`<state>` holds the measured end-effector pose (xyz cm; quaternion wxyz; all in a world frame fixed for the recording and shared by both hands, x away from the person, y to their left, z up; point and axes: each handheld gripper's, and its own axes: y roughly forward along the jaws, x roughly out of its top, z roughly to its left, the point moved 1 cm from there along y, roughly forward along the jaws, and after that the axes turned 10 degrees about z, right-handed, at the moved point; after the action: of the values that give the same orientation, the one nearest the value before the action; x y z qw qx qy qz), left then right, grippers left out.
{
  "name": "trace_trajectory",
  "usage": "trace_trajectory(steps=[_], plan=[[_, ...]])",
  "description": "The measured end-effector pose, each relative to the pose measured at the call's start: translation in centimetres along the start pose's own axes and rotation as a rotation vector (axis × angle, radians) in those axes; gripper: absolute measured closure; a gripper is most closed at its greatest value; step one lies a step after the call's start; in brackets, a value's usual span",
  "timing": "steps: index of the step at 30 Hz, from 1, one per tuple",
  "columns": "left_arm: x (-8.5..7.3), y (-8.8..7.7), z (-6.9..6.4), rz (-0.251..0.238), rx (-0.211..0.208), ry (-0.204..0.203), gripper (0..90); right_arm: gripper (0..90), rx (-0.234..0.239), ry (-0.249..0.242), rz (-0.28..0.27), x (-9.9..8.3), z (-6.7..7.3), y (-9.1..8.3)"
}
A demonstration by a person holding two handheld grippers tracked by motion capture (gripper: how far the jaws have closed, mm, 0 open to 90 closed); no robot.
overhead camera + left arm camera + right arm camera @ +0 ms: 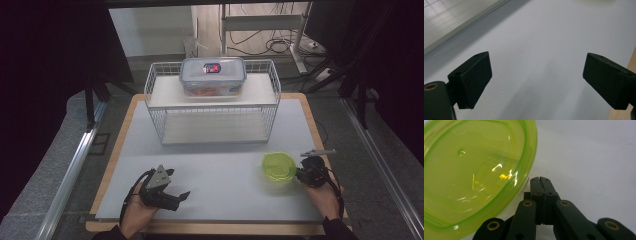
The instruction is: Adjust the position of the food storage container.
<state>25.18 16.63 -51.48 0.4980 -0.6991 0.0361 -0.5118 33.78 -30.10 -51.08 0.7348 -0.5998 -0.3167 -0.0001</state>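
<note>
A round, see-through yellow-green bowl (278, 167) (471, 172) sits on the white tabletop at the front right. My right gripper (300, 173) (540, 181) is shut, its jaws pressed flat together right beside the bowl's rim on its right side; whether the tips touch the rim is unclear. At the front left, my left gripper (179, 199) (536, 77) stands open above the bare white tabletop (544, 37), pointing right, nothing between its fingers. A clear food box with a blue-edged lid (212, 75) rests on the top shelf of a white wire rack (155, 107).
The wire rack takes up the back middle of the table (220, 170), with an open lower shelf under the box. The table's wooden edge (112, 160) runs along the left side and front. Metal rails (70, 175) flank the table on the floor.
</note>
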Motion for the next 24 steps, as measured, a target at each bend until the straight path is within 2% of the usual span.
trace_trajectory(steps=[14,24], plan=[[-0.1,0.2,0.1,0.018,0.001,-0.003,8.5,90.0,0.036,-0.054,-0.007,1.1,2.0,1.3],[-0.1,0.4,0.2,0.027,0.002,-0.005,8.5,90.0,0.092,-0.098,-0.023,2.7,4.0,2.8]])
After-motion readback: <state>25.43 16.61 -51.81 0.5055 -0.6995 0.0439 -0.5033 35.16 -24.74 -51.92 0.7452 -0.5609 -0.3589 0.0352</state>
